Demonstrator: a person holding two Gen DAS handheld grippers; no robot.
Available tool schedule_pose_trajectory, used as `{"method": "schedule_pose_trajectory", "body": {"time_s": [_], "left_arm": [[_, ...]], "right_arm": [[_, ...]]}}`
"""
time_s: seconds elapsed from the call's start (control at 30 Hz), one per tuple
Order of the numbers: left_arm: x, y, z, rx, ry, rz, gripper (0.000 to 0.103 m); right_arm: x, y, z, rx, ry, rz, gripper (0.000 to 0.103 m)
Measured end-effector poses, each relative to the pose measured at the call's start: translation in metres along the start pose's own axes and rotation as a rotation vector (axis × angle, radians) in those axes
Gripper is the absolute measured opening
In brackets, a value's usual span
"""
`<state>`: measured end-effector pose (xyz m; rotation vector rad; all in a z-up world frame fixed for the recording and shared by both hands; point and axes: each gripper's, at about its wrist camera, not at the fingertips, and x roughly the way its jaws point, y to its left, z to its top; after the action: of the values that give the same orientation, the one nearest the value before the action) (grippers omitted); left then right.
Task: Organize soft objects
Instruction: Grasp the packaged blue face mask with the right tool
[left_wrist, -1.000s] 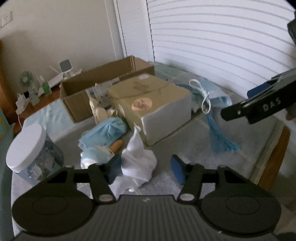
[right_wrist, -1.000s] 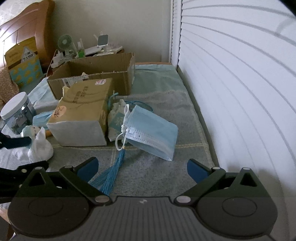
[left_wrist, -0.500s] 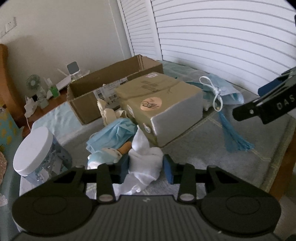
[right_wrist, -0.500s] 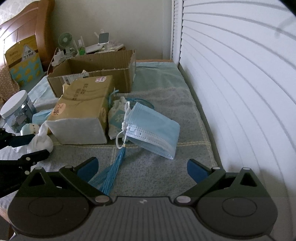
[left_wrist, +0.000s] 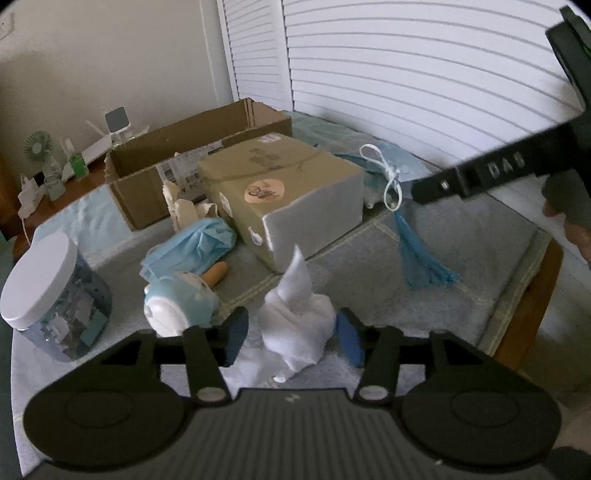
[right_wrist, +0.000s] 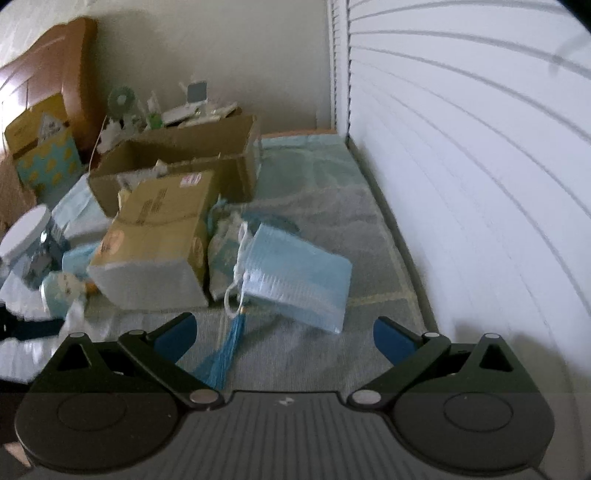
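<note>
White cloth (left_wrist: 297, 317) between opening left gripper (left_wrist: 291, 330) jaws.

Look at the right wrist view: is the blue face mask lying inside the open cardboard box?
No, the blue face mask lies on the grey mat in front of the open cardboard box.

The left hand-held gripper (left_wrist: 291, 328), earlier clamping the white cloth (left_wrist: 299, 325), is opening.

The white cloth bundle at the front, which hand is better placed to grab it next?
Left. The white cloth bundle sits between the left gripper's fingers, which are opening and not pressing it. The right gripper hangs open over the blue tassel, away from the cloth.
</note>
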<state>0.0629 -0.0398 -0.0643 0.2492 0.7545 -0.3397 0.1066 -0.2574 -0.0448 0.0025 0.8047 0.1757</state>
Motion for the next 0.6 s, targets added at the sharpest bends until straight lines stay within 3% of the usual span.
{"method": "schedule_pose_trajectory", "body": {"time_s": [0.27,0.6], "left_arm": [[0.005,0.002,0.002,-0.007,0.001,-0.010,0.062],[0.013,0.005,0.003,-0.017,0.019,-0.018,0.062]], "right_arm": [[0.014,-0.002,0.020,0.055,-0.072,-0.018,0.102],[0.043,-0.011,0.018,0.073,-0.015,-0.077,0.096]]}}
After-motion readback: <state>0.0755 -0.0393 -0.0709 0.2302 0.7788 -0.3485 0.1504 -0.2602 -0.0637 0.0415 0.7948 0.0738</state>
